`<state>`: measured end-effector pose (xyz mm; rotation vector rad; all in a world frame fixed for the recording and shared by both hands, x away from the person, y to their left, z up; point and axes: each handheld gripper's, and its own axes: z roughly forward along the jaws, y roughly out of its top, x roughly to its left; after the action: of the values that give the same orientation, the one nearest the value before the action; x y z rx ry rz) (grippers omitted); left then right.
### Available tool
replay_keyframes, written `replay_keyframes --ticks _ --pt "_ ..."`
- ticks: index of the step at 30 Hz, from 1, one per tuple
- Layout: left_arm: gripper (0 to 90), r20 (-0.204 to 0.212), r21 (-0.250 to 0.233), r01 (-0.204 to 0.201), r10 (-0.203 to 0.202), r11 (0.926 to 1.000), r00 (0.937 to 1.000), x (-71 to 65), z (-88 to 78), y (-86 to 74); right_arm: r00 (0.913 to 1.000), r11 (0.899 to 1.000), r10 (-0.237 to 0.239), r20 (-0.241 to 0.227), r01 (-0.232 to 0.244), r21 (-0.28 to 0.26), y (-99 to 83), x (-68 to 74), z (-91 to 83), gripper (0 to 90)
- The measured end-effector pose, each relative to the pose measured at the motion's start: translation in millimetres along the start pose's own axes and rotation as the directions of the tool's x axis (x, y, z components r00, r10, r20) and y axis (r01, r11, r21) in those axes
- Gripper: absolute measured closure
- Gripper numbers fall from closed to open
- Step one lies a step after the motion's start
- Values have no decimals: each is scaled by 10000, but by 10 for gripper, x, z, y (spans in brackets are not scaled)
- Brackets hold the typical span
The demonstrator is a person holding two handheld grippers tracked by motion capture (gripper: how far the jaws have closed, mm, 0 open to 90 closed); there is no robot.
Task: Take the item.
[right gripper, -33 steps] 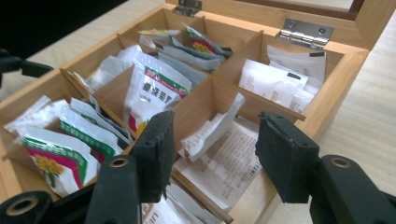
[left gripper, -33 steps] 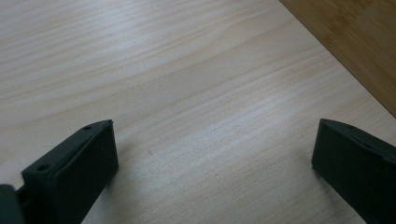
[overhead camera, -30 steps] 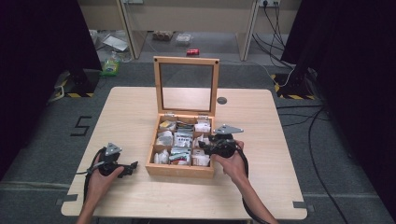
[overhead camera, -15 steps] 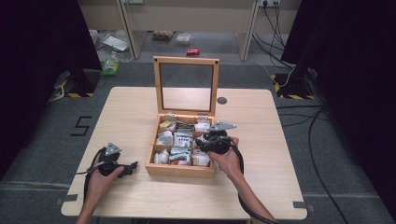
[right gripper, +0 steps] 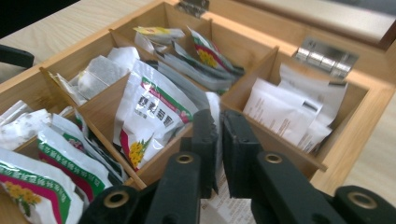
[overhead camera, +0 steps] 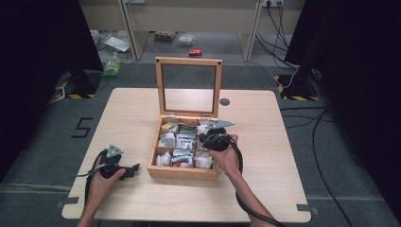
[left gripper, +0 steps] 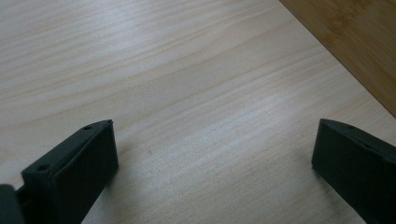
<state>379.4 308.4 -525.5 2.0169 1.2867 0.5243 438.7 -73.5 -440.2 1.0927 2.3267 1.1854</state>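
An open wooden box [overhead camera: 182, 172] with a glass lid [overhead camera: 189, 87] stands mid-table, its compartments full of tea sachets. My right gripper [overhead camera: 204, 141] reaches into the box's right-hand column. In the right gripper view its jaws [right gripper: 215, 122] have just been closing and now pinch the edge of a thin white sachet [right gripper: 213, 103] above a wooden divider [right gripper: 275, 140]. My left gripper [overhead camera: 134, 169] rests on the table left of the box. Its jaws [left gripper: 215, 154] stand wide open over bare wood, with the box's side [left gripper: 355, 42] just beyond.
Green-and-white flower-print sachets [right gripper: 149, 116] fill the middle compartments and plain white ones [right gripper: 289, 109] the far right one. A dark round disc [overhead camera: 224, 101] sits on the table behind the lid. Cables trail from both grippers toward the table's front edge.
The right hand has shifted slightly left over the box's right column and tipped its gripper inward. The left hand and gripper have stayed put.
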Motion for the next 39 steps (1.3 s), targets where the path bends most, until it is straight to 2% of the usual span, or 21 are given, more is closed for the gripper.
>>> replay_keyframes --ticks 8,16,20,30,33,39 --pt "0 0 0 4 -4 10000 10000 0 0 0 10000 9973 19 -69 -24 -729 78 -50 -213 864" --pt "0 4 1 7 -7 10000 10000 0 0 0 9993 9881 376 -49 -379 -1490 133 -221 -499 865" --pt "0 6 0 2 -2 10000 10000 1 1 1 9986 9810 502 -154 -522 -1868 86 -313 -625 865" --pt "0 6 -1 1 -1 10000 10000 1 1 1 9943 9752 1056 122 -1011 -1969 -208 -568 -818 866" --pt "0 6 -1 2 -2 10000 10000 1 1 1 9932 9734 1148 165 -1092 -2014 -254 -604 -851 865" --pt "0 4 0 1 -1 10000 10000 1 1 0 9940 9750 1033 360 -940 -2014 -297 -622 -884 865"
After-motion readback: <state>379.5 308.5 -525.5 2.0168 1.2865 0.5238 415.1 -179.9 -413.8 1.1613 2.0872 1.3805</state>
